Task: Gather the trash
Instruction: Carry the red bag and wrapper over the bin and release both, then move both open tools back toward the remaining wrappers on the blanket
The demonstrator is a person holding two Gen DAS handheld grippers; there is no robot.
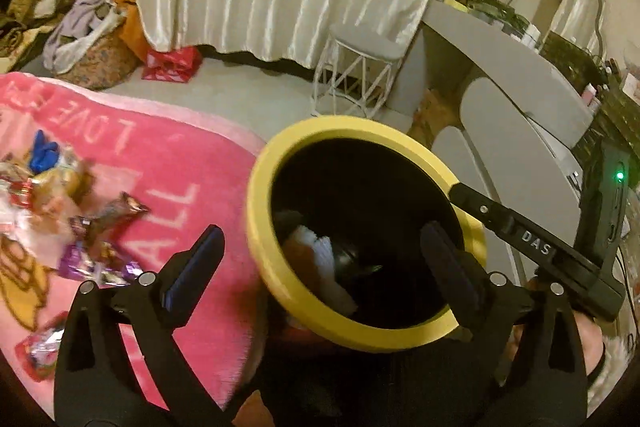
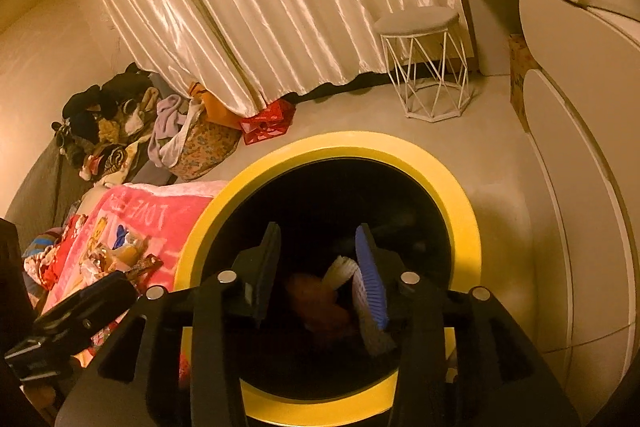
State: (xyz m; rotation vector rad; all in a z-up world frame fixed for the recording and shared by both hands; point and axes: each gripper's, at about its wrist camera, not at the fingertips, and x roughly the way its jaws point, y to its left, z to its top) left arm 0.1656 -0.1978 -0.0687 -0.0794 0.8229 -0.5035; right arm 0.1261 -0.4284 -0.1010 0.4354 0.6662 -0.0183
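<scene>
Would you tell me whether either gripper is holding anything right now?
Nothing is held: the left gripper and right gripper both stand open over the yellow-rimmed bin.

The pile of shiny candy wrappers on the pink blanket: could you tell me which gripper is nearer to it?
Left. The left gripper hangs between the wrappers and the yellow-rimmed black bin; the right gripper sits over the bin's mouth.

1 yellow-rimmed bin (image 1: 262, 195), 1 pink blanket (image 1: 168, 163), 1 wire-legged stool (image 1: 362, 45), 1 red bag (image 1: 174, 65), 2 grippers: left gripper (image 1: 320, 263), right gripper (image 2: 318, 267). Wrappers (image 1: 104, 223) blur together, uncountable.
</scene>
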